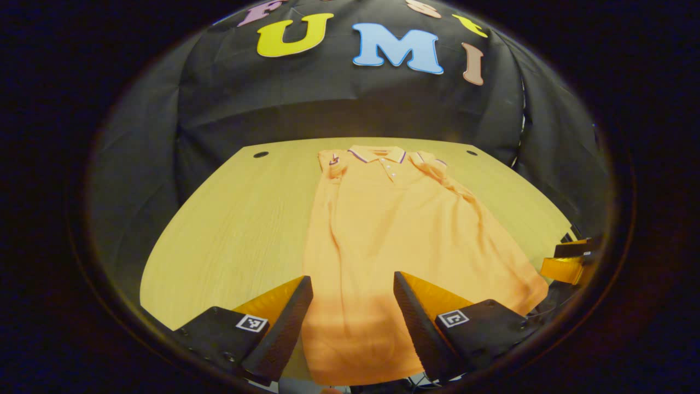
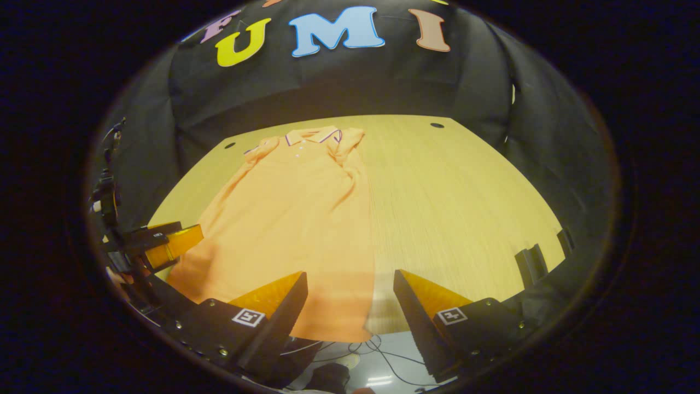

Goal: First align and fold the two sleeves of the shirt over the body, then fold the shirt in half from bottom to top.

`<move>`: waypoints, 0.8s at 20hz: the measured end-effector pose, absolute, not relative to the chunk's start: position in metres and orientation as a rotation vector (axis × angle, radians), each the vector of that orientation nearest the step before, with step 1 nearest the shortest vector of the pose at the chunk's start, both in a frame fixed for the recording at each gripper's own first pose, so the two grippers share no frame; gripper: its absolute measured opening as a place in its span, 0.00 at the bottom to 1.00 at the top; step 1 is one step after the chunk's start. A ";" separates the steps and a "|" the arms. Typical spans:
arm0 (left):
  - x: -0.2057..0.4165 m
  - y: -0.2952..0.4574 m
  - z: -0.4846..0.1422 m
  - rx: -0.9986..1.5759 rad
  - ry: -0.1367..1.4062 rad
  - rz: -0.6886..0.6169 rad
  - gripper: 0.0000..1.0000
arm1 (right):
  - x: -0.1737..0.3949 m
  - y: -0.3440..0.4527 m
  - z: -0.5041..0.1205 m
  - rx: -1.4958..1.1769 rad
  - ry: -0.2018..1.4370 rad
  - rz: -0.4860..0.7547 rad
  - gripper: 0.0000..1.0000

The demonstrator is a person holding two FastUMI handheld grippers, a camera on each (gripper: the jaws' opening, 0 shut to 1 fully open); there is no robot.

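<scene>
A: Left tongs (image 1: 353, 290) first?
B: Wide open, nothing held. Hovering at the near edge of the bench (image 1: 229, 219), just over the hem of the shirt (image 1: 383, 230).

A: And the shirt itself?
B: Flat on the bench, face up, long axis straight away from the tongs: hem near, collar (image 1: 377, 154) far, by the cloth wall. Both sleeves already folded in over the body, judging from the narrow outline at the shoulders. So probably the sleeve step done, bottom-to-top fold not yet begun.

A: Right tongs (image 2: 350, 290)?
B: Also wide open, empty. Over the near edge too, at the right corner of the hem; in the right gripper view the shirt runs up and to the left. Seen also at the right rim of the left gripper view.

A: Nearer one?
B: About equal, each close to its own hem corner. Left above the middle-left of the hem, right near the right side edge. Coming move, as a guess: pinch both corners and carry the hem along the long axis toward the collar.

A: Any writing?
B: Only small square markers on the tongs, not readable as words. No brand legible on the shirt.
</scene>
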State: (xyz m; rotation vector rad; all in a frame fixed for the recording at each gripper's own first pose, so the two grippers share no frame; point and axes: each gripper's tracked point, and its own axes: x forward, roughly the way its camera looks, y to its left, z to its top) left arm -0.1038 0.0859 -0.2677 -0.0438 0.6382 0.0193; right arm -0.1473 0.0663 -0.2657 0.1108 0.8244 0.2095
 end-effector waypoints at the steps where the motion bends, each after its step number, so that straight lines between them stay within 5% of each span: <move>1: -0.113 0.087 -0.269 -0.040 0.637 0.026 1.00 | -0.151 0.066 -0.270 0.108 0.831 0.211 0.98; 16: -0.183 0.096 -0.312 -0.044 0.697 0.082 1.00 | -0.174 0.079 -0.302 0.080 0.890 0.211 0.98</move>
